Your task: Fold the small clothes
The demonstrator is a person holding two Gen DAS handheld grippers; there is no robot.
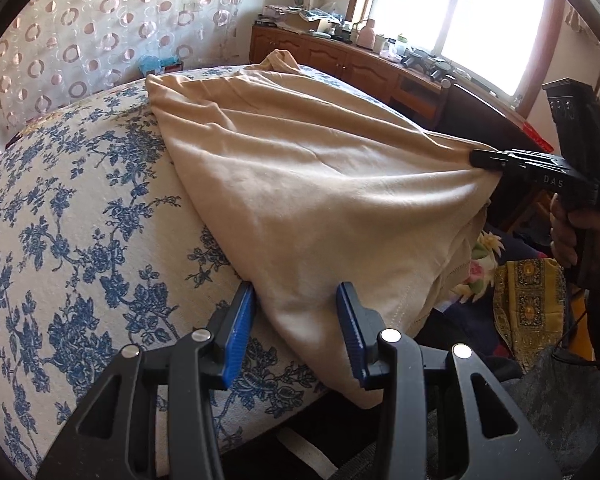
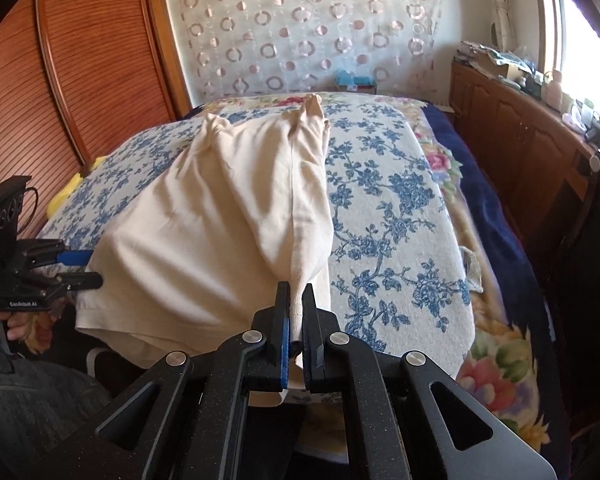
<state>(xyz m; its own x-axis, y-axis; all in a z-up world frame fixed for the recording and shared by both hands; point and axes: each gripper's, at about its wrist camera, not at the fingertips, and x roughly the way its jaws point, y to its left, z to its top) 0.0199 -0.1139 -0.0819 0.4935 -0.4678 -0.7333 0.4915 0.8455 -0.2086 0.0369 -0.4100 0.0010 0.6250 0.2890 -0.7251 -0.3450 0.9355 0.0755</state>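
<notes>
A cream garment (image 1: pixel 300 184) lies lengthwise on the blue-flowered bed cover (image 1: pixel 80 220), with its near hem hanging over the bed's front edge. My left gripper (image 1: pixel 295 288) is open, and the garment's near left corner sits between its blue pads without being pinched. My right gripper (image 2: pixel 296 286) is shut on a bunched fold of the garment (image 2: pixel 220 220) at its near right side. In the left wrist view the right gripper (image 1: pixel 476 158) holds that corner lifted and taut. The right wrist view has the left gripper (image 2: pixel 90 268) at the hem's left end.
A wooden cabinet (image 1: pixel 340 56) crowded with small items runs under the window on the right. A slatted wooden wardrobe (image 2: pixel 60 80) stands to the left. A flowered blanket (image 2: pixel 492 360) lies under the cover. A yellow patterned cloth (image 1: pixel 528 300) sits near a person's hand (image 1: pixel 564 236).
</notes>
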